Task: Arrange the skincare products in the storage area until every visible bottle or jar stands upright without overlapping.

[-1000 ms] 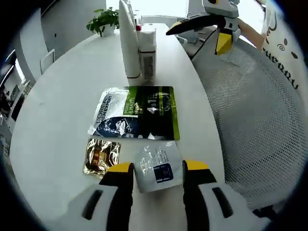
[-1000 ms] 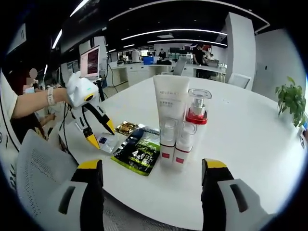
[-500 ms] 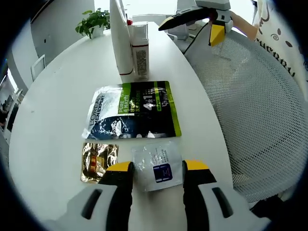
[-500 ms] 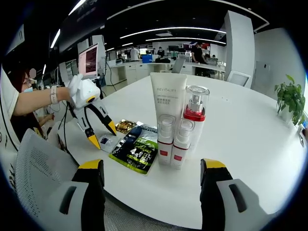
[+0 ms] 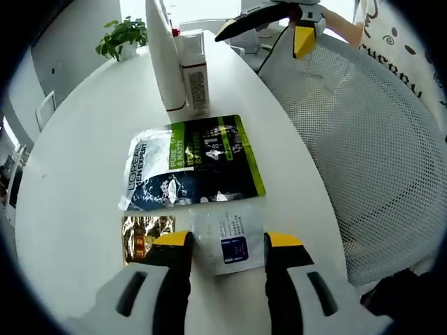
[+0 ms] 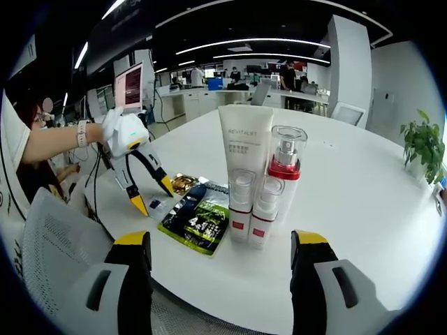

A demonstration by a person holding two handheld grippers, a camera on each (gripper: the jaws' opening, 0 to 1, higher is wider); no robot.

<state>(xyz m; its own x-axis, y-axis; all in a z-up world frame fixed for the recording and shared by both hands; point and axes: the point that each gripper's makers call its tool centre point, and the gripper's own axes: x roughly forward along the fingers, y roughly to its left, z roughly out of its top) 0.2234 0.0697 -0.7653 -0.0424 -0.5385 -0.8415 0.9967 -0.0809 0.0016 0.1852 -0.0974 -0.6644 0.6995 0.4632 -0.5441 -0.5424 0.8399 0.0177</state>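
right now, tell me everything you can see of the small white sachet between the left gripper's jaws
The small white sachet is a flat, squarish, crinkled packet with fine print and a dark blue square. It lies flat on the white table between the open jaws of the left gripper, beside the gold sachet and just below the large green-and-black pouch.

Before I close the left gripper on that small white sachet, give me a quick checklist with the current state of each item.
1. Left gripper open: ok, jaws spread.
2. Small white sachet between the jaws: ok, its near end lies in the gap.
3. Neighbours apart from the sachet: not ok, the gold sachet runs under the left jaw tip and the green and black pouch touches or overlaps the sachet's far edge.
4. Bottles and white tube upright: ok, all stand in one cluster.
5. Right gripper free: ok, open, holding nothing.
6. Jaw tips touching the table: cannot tell.
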